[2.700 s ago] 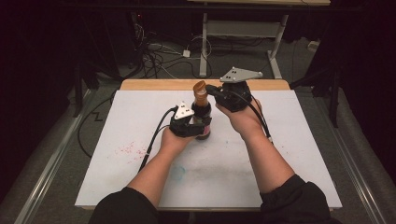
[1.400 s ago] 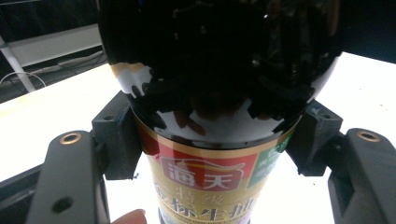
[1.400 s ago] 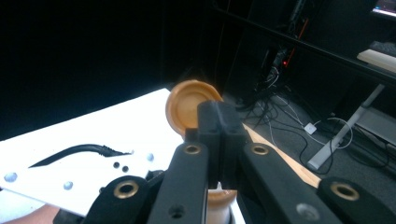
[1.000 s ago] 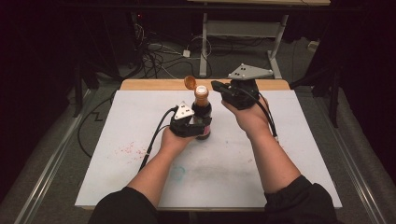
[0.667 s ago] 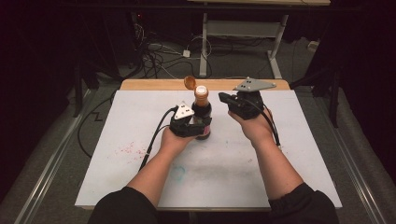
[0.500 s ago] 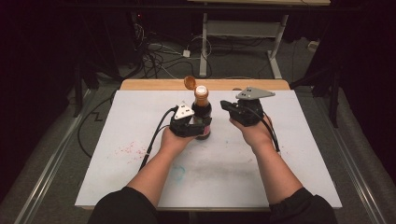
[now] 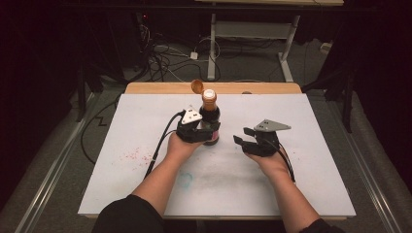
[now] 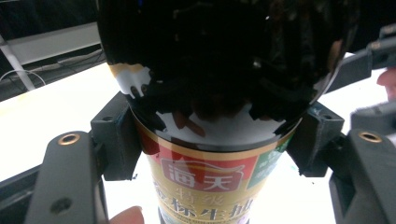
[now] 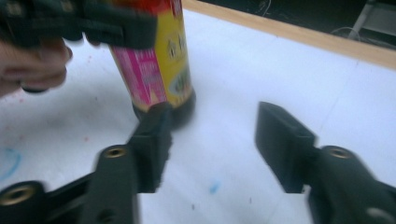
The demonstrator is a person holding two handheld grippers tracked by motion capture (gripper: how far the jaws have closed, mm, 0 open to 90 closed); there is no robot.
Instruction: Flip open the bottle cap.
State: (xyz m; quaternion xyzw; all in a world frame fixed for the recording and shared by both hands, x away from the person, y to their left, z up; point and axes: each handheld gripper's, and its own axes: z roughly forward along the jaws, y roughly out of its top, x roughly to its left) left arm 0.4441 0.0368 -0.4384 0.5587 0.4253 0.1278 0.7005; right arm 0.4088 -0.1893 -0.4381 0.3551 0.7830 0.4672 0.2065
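Near edge of counter (image 7: pixel 145 194): white sheet surface, flat and matt, with faint pink speckles at left and a pale blue smudge near the middle. Person's two forearms entered from that edge.

Right tool (image 7: pixel 245 137) sat low over the sheet, to the right of the bottle (image 7: pixel 210 121) and apart from it. Jaws had just been opening; they stood parted with nothing between them. In the right gripper view the two black blocky jaw pads framed bare white sheet, bottle base just beyond the left one. Grey three-cornered plate on top, cable trailing back along the wrist.

Left tool (image 7: pixel 204 132) was clamped on the bottle's lower body, pads pressed against both sides of the label. Left gripper view: black pads (image 8: pixel 114 140) tight on the round wall; label glossy, gold band, red panel with white characters, green patch at one side.

Bottle stood upright on the sheet, a little behind centre. Dark glossy body, contents dark, level not readable. Narrow neck, tan collar, pale top. Orange hinged cap (image 7: pixel 197 86) flipped open, hanging off the neck's far-left side.

Far edge: bare wooden strip (image 7: pixel 272 88). Beyond it, dark floor, tangled cables (image 7: pixel 163 53).
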